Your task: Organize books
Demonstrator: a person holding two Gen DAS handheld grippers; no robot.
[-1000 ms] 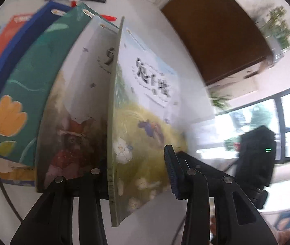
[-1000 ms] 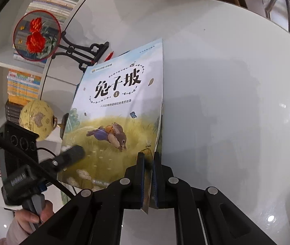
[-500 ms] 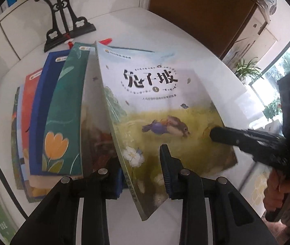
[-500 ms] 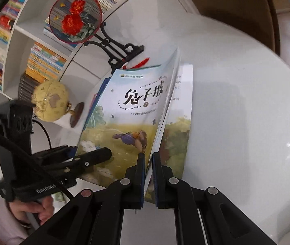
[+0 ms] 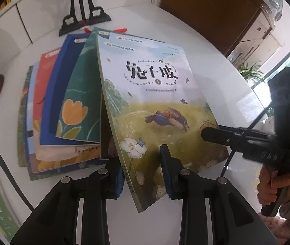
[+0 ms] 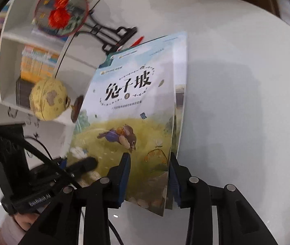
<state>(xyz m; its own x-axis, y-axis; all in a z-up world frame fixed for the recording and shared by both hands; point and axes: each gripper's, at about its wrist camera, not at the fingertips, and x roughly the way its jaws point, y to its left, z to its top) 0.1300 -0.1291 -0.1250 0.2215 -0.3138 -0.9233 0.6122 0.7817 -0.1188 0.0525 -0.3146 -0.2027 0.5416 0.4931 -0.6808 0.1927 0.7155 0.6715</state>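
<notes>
**Letting the rabbit book settle onto the fanned stack**

Laying the rabbit book (image 5: 155, 106) flat is the step in hand, by my reading. The right gripper (image 6: 149, 175) is opening, its pads off the book's lower corner. The left gripper (image 5: 142, 173) stands apart around the raised spine edge, not pressing. Lower the spine gently so the cover lands square on the stack (image 5: 63, 106). On the tabletop (image 6: 236, 102), the right side lies bare; a stand (image 5: 83, 18) crowds the far edge.
</notes>
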